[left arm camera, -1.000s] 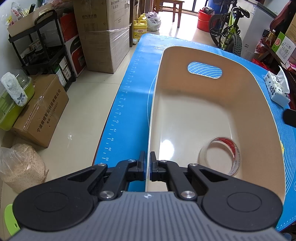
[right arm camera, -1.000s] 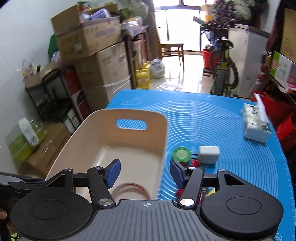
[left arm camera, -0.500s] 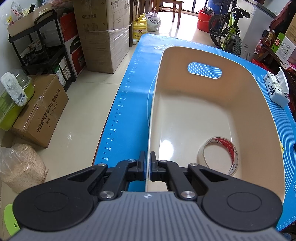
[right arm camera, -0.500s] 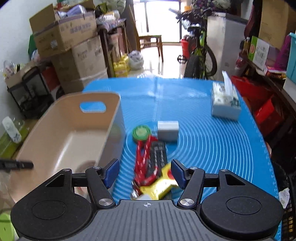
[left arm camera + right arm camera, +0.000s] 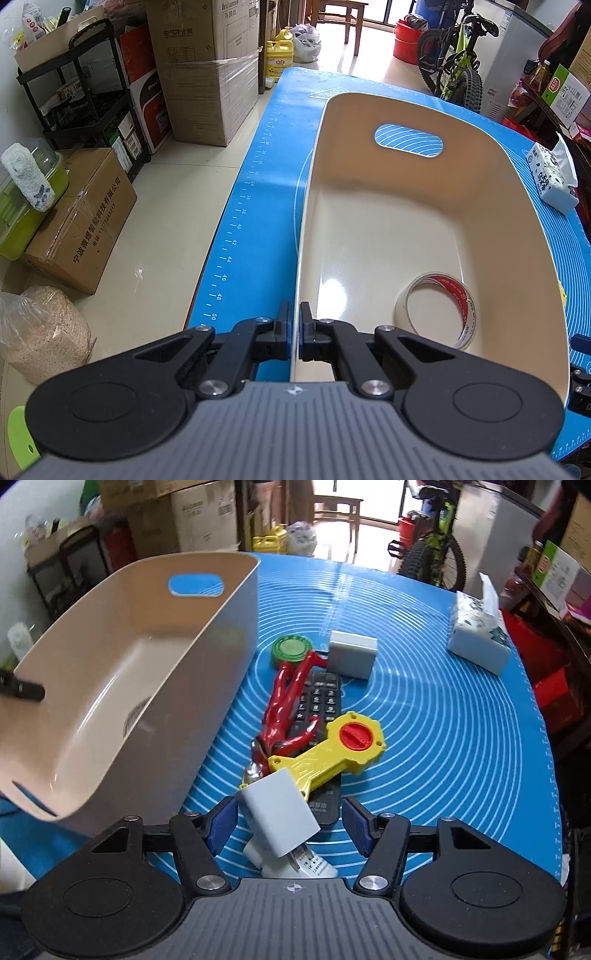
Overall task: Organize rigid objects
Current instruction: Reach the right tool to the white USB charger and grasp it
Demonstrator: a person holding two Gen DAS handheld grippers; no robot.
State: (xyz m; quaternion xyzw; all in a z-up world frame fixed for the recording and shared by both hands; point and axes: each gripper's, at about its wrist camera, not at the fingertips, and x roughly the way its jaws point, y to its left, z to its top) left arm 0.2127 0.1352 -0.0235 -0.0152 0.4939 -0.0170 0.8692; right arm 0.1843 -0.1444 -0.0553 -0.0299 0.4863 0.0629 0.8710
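A beige bin (image 5: pixel 413 221) stands on the blue mat, and my left gripper (image 5: pixel 294 325) is shut on its thin left rim. A roll of clear tape (image 5: pixel 436 310) lies inside the bin. In the right wrist view the bin (image 5: pixel 122 672) is at the left, and a pile lies beside it: a white charger block (image 5: pixel 280 819), a yellow toy key with a red knob (image 5: pixel 332 753), a red figure (image 5: pixel 288 701), a black remote (image 5: pixel 321 716), a green disc (image 5: pixel 291 650) and a grey box (image 5: pixel 351 655). My right gripper (image 5: pixel 290 821) is open, its pads either side of the charger block without touching it.
A tissue pack (image 5: pixel 476 635) sits at the mat's far right. The blue mat (image 5: pixel 443 738) has bare room right of the pile. Cardboard boxes (image 5: pixel 207 74), a black rack (image 5: pixel 85 96) and a bicycle (image 5: pixel 458 62) stand on the floor beyond the table.
My right gripper has swung right from over the bin and come down over the pile, so the charger block now lies between its fingers. The left gripper has kept still on the rim.
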